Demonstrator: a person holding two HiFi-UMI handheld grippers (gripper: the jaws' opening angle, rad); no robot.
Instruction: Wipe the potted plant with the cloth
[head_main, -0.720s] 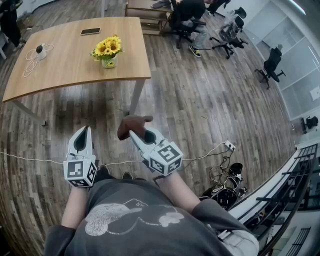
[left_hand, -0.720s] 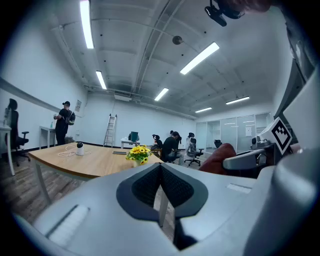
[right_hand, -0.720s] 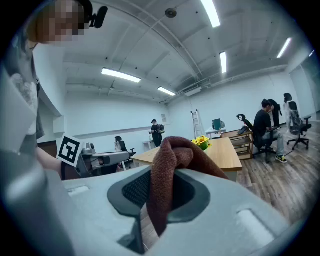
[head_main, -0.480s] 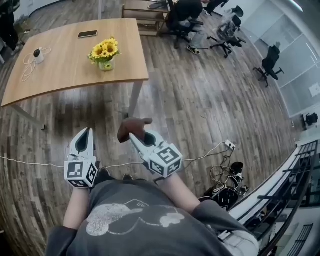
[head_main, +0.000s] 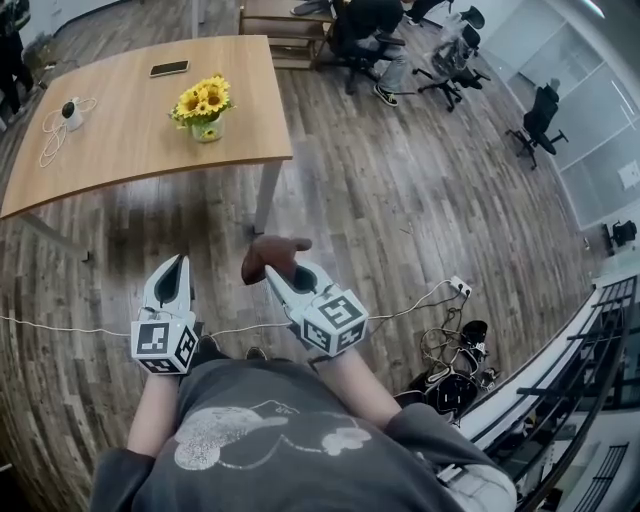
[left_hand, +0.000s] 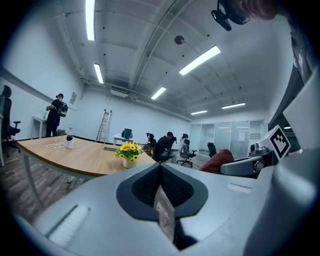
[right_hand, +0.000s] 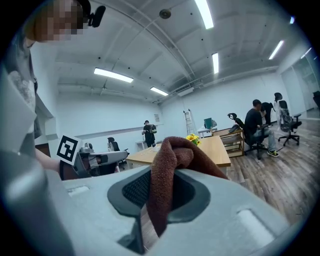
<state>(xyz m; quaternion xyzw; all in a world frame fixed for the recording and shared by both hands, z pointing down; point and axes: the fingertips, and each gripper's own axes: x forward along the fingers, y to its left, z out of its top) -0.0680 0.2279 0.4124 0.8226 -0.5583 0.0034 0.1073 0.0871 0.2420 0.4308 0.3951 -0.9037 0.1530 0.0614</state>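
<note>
The potted plant (head_main: 203, 105), yellow sunflowers in a small pot, stands on the wooden table (head_main: 120, 140) well ahead of both grippers. It is also small in the left gripper view (left_hand: 129, 152) and pokes out just behind the cloth in the right gripper view (right_hand: 192, 138). My right gripper (head_main: 270, 270) is shut on a brown cloth (head_main: 272, 252), which bunches up over its jaws (right_hand: 167, 170). My left gripper (head_main: 177, 264) is held beside it on the left, shut with nothing between its jaws (left_hand: 161, 170). Both grippers hover over the wood floor, short of the table.
On the table lie a dark phone (head_main: 168, 68) and a small white device with a cable (head_main: 70, 110). Office chairs and a seated person (head_main: 370, 25) are beyond the table. A white cable and power strip (head_main: 458, 292) cross the floor at the right. A person (left_hand: 54, 115) stands far left.
The table and plant have drifted slightly left in the head view. Both grippers keep their pose, and the cloth stays in the right one.
</note>
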